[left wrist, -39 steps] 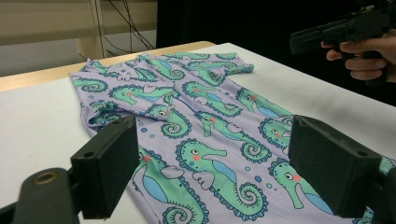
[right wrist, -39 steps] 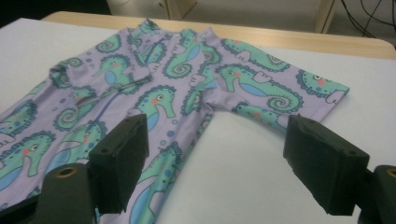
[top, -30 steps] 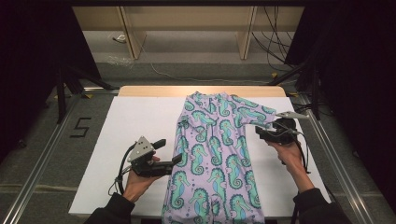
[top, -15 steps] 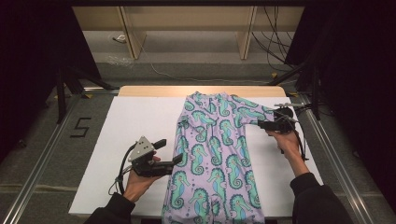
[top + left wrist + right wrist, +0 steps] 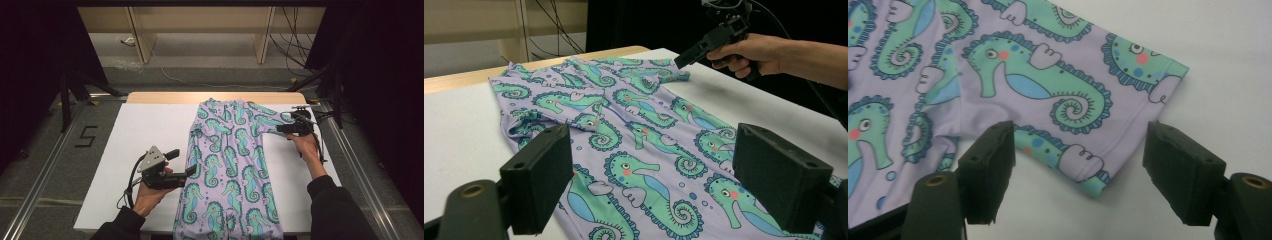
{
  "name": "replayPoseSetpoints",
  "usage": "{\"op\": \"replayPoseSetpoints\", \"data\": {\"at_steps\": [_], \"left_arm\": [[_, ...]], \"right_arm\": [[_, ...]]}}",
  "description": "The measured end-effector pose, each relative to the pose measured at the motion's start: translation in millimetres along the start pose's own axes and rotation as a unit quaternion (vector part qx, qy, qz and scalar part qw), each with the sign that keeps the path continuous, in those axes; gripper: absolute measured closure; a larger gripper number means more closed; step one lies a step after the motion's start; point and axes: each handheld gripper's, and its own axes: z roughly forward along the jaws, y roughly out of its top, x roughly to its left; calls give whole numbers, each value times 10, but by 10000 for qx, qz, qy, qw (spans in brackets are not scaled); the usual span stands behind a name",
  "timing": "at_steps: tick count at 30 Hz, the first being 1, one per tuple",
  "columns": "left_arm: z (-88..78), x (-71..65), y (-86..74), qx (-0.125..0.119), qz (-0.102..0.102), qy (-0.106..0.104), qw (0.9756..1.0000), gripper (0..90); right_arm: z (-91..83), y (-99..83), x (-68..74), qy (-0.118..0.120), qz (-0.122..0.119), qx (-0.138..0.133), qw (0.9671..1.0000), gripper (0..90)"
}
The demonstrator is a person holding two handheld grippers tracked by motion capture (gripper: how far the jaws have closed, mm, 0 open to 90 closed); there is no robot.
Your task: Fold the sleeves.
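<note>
Nearest the person, the left gripper hovers with jaws spread, holding nothing, beside the lilac one-piece garment printed with green seahorses, which lies flat on the white table. Farther off, the right gripper has just been narrowing its jaws around the outstretched sleeve's cuff, not yet pinching. Lower it squarely over the cuff edge and catch both cloth layers before closing.

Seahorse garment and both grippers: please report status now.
Left gripper open, beside garment. Right gripper open, jaws just closing, at sleeve cuff, no grip yet. Nothing in the way.
</note>
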Motion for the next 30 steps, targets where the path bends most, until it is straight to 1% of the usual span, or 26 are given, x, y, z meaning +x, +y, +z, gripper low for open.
{"op": "replayPoseSetpoints", "data": {"at_steps": [3,4,7,9,18,20,23,25,26,27,28,30], "left_arm": [[5,-4,0,0,-2,-17,10000,158],[7,-6,-1,10,12,-23,10000,158],[9,-3,-1,11,-8,-22,10000,158],[10,-3,-1,5,-5,-20,10000,158],[18,-4,-3,13,1,-25,10000,158],[23,-3,-4,17,4,-19,10000,158],[25,-4,-4,22,6,-17,10000,158],[27,-5,-6,27,24,-15,10000,158],[28,-5,-6,35,37,-8,10000,158],[28,-6,-6,36,33,-2,10000,158],[28,-6,-6,33,34,-10,10000,158],[32,-9,-6,36,48,-21,10000,158]], "right_arm": [[30,11,-17,-19,17,51,10000,302],[49,18,-31,-11,71,80,9999,304],[75,25,-43,-32,96,101,9999,304],[112,37,-73,-78,163,139,9997,303],[186,60,-124,-169,201,322,9991,325],[217,70,-135,-189,303,365,9987,331],[251,83,-139,-193,369,369,9985,346],[263,86,-138,-225,402,356,9983,353],[285,93,-148,-295,402,329,9982,363],[285,93,-148,-295,402,329,9982,363],[300,95,-150,-306,426,341,9980,365],[326,109,-131,-402,466,378,9974,374]]}}
